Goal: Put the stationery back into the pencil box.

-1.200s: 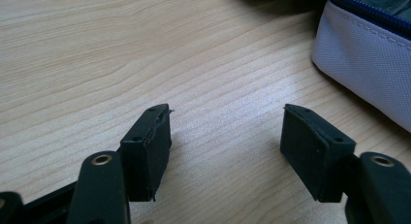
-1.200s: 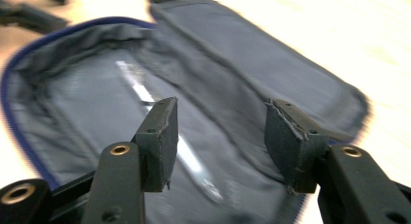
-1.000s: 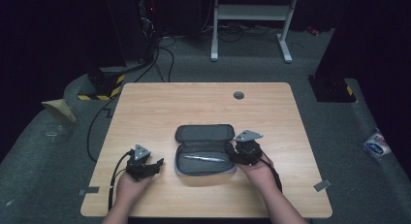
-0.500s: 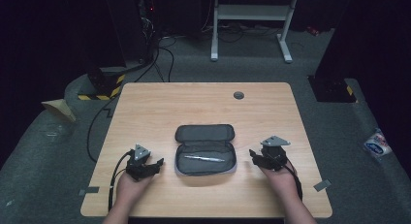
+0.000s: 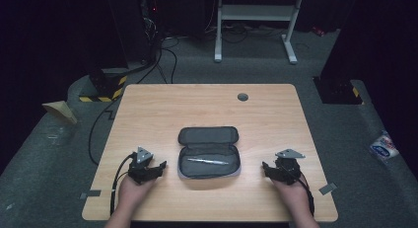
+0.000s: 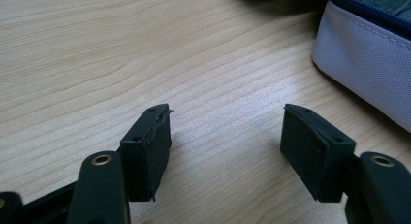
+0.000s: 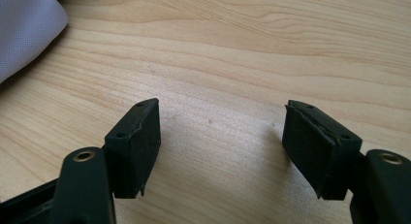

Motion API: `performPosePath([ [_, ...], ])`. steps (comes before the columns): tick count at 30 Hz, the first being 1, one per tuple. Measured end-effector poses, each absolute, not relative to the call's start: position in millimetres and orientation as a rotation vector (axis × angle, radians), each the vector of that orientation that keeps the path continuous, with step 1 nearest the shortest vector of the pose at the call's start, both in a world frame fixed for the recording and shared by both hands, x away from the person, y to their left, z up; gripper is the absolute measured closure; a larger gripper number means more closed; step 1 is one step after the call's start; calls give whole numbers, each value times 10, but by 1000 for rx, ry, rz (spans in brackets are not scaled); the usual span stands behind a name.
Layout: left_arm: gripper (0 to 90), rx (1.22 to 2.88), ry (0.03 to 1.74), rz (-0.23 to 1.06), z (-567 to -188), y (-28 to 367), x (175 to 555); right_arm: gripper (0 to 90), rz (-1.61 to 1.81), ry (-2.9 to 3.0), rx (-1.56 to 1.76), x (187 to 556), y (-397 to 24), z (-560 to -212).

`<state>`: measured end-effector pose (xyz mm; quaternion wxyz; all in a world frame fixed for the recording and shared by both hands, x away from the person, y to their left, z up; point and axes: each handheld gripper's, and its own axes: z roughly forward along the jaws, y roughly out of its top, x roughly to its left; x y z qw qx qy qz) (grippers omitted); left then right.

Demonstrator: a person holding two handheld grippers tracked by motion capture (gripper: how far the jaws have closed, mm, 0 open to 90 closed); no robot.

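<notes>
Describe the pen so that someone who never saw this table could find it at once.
On the wooden table, midway between the two grippers, lies an open grey pencil case. The pen lies inside its lower half, a thin silvery stick, the one thing in the case.

Matt pale wood-grain table [image 5: 207, 104], woven grey cloth pouch [image 5: 209, 161], shiny metal pen [image 5: 207, 161], matt black jaws

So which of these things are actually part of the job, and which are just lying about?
Part of the job:
- open pencil case, mid-table
- pen lying inside it
- left gripper and right gripper, jaws open and empty, one on each side of the case

Just lying about:
- dark round disc on the table
- white packet on the floor
- yellow-black striped block
</notes>
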<state>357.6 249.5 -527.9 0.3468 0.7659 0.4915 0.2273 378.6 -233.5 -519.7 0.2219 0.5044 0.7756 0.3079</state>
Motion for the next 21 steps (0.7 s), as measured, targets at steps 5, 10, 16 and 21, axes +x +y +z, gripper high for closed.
performPosePath([
  [5, 354, 1986, 1277, 591, -5279, 2493, 3575, 291, 880, 2122, 1393, 3768, -2354, -5223],
  [10, 354, 1982, 1284, 595, -5279, 2488, 3567, 313, 885, 2096, 1411, 3742, -2331, -5232],
  [16, 354, 1981, 1283, 601, -5280, 2482, 3555, 312, 887, 2092, 1415, 3738, -2329, -5233],
  [21, 353, 1981, 1283, 599, -5280, 2485, 3559, 297, 887, 2091, 1419, 3739, -2331, -5233],
])
